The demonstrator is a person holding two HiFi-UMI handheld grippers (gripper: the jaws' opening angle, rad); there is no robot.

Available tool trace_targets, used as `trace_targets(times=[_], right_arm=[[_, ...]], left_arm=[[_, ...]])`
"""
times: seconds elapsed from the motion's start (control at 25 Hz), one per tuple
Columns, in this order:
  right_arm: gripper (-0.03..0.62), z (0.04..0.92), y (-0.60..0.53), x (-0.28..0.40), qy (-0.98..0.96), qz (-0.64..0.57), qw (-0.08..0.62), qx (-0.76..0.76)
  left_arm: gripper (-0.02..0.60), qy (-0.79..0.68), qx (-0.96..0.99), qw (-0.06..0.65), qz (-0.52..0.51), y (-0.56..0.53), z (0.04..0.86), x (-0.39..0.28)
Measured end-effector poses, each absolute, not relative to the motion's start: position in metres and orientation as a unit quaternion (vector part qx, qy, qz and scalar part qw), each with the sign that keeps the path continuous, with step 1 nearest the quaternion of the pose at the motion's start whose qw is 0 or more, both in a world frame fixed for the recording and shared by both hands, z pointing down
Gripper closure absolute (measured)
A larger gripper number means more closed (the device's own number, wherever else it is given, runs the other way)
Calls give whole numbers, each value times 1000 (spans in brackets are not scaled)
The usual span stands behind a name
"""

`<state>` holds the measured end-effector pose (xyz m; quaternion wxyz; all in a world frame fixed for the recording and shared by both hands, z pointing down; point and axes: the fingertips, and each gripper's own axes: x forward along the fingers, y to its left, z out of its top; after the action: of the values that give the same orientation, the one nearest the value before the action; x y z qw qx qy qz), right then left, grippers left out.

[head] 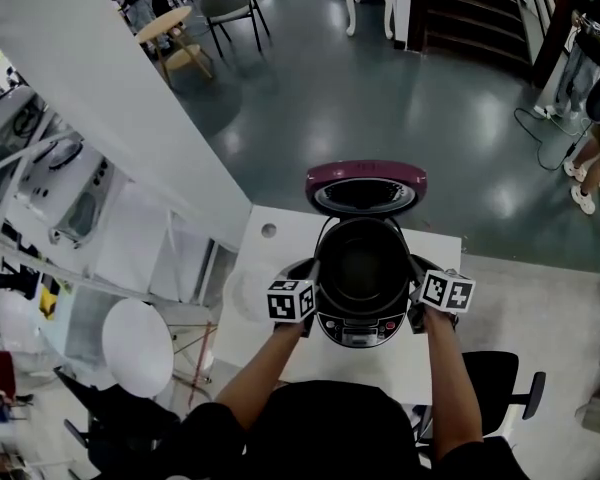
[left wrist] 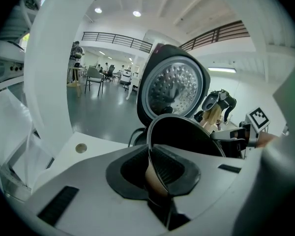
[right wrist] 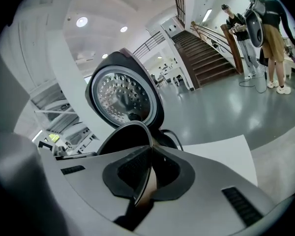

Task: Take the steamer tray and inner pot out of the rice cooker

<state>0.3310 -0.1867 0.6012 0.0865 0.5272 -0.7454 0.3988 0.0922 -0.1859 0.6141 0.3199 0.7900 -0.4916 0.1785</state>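
Over the rice cooker (head: 364, 332), lid up: left gripper (left wrist: 155, 173) and right gripper (right wrist: 145, 175) each clamped on opposite rims of the inner pot (head: 363, 268). Removal step seemingly underway. Next: lift level, clear the body, set it on the table (head: 280, 230).

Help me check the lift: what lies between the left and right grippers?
The inner pot, its rim pinched by the left gripper and right gripper; the head view shows it.

Dark inner pot (head: 363, 268) (upright) at cooker (head: 360, 330)
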Motion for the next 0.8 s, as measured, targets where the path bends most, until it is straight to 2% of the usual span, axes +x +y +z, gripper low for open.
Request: trace_targets(times=[0.44,0.8], right_arm=[[580,540,-178,330,-769,354,46,530],[582,504,-165,300,-789,337,22,512]], left_arm=[[555,-499,805,301,110,-175,545,88],[558,-512,802,301,61,-154,509,59]])
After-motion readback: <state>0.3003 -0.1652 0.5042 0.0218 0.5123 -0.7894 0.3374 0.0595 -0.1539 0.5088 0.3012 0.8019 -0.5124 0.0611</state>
